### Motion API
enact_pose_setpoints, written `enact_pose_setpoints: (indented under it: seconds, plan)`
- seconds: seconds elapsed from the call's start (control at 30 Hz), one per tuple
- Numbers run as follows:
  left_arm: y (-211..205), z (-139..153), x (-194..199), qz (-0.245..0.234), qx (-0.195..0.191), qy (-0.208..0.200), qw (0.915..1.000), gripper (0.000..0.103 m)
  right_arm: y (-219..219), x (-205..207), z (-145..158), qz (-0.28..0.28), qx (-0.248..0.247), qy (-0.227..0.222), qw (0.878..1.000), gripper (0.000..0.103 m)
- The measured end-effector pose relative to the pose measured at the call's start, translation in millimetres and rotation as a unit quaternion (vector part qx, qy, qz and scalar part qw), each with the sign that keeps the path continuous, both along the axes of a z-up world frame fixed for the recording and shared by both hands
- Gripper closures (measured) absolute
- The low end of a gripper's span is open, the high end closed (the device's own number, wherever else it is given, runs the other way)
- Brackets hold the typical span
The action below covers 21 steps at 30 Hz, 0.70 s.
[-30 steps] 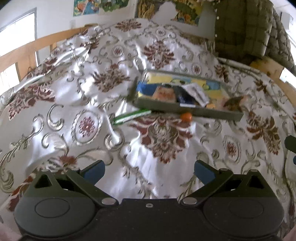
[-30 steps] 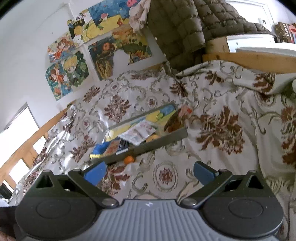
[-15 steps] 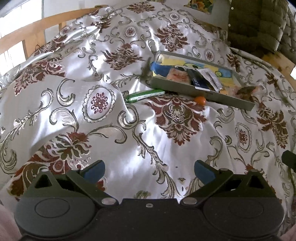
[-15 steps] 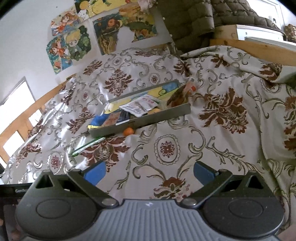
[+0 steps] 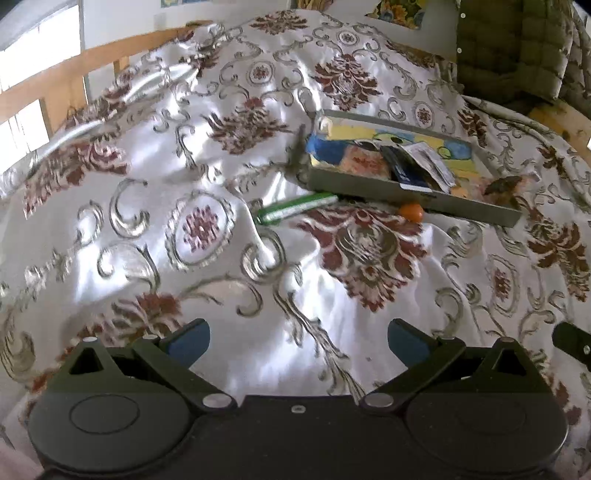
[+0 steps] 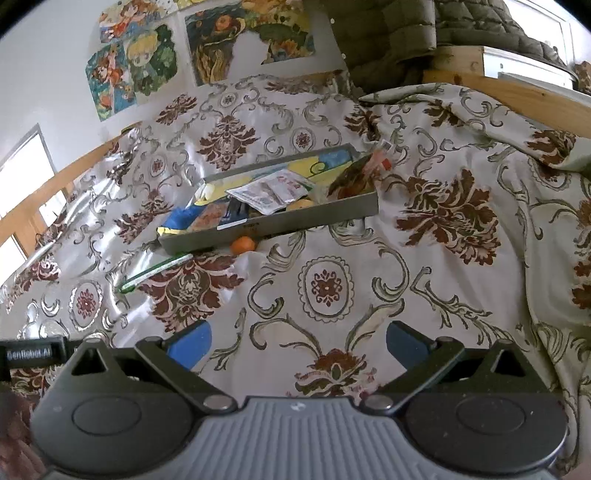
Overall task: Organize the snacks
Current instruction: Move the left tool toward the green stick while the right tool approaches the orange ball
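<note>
A grey tray (image 5: 406,194) (image 6: 295,221) holding several snack packets lies on the patterned bedspread. A green stick packet (image 5: 295,208) (image 6: 155,273) lies on the cloth by the tray's near left end. A small orange ball-shaped snack (image 5: 411,212) (image 6: 243,244) rests against the tray's front wall. A reddish-brown packet (image 5: 504,186) (image 6: 354,173) sits at the tray's right end. My left gripper (image 5: 298,338) is open and empty, well short of the tray. My right gripper (image 6: 298,341) is open and empty, also short of the tray.
The bedspread (image 5: 184,229) is wrinkled and shiny. A wooden bed rail (image 5: 55,81) runs along the left. A quilted olive jacket (image 6: 388,33) hangs behind the bed. A wooden ledge (image 6: 509,88) stands at the right. The right gripper's edge (image 5: 570,341) shows in the left wrist view.
Both cameras have tilted down and moved closer to the bed and the tray. Both grippers stay open and empty. Nothing on the bed has moved.
</note>
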<state>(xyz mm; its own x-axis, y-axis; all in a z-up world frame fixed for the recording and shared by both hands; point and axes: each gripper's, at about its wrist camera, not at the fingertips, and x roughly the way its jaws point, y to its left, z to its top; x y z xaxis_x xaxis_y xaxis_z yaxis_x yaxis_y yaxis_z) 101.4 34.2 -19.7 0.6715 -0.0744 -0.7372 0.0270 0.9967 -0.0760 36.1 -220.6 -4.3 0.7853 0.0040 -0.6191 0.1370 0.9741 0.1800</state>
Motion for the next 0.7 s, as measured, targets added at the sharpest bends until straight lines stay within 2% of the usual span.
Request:
enact_pose_setpoints:
  seconds: [0.43,0.7]
  plan:
    - [7,3,17,-0.008,0.031,-0.006,0.9995,0.001,6,11,-3,0.014,-0.009,0.011,1.0,0.0]
    - [29,6,44,-0.008,0.05,-0.005,0.9987,0.001,24,28,-1,0.065,-0.037,0.015,0.997,0.0]
